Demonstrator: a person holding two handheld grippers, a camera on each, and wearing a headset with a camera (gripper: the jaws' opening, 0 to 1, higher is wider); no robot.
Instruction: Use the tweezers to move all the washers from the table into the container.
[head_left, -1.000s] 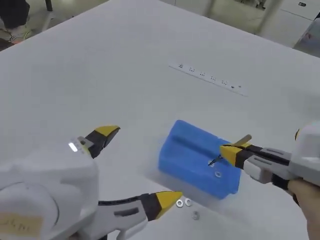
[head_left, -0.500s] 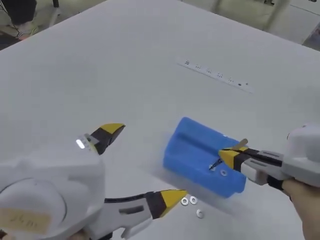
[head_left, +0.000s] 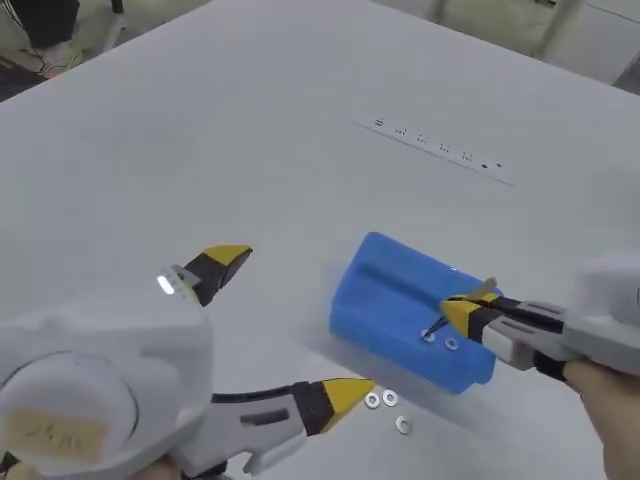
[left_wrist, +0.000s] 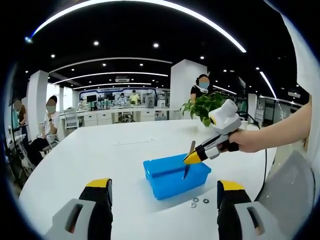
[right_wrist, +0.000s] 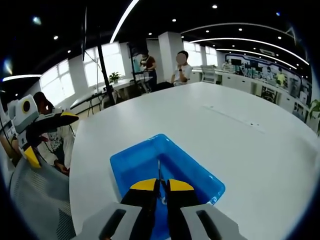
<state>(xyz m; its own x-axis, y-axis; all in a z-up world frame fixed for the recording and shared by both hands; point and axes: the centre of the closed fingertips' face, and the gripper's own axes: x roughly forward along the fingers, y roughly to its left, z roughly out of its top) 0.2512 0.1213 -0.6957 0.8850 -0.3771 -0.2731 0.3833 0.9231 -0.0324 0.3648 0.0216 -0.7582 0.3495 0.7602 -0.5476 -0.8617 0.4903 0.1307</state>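
Three washers (head_left: 390, 399) lie at lower centre, just beside the container (head_left: 395, 285); another sits inside. The tweezers (head_left: 436, 325), clamped in the right gripper (head_left: 455, 308), dip into it; whether their tips hold a washer I cannot tell. Better to release low, inside the walls. The left gripper (head_left: 305, 320) gapes idle. Smooth white table (head_left: 200, 130); busy open office (left_wrist: 125, 97).

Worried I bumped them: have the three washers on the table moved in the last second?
No. The washers lie in the same spot beside the blue container; just the camera shifted.

Flat socket strip (head_left: 435, 152); leafy green plant (left_wrist: 202, 106)
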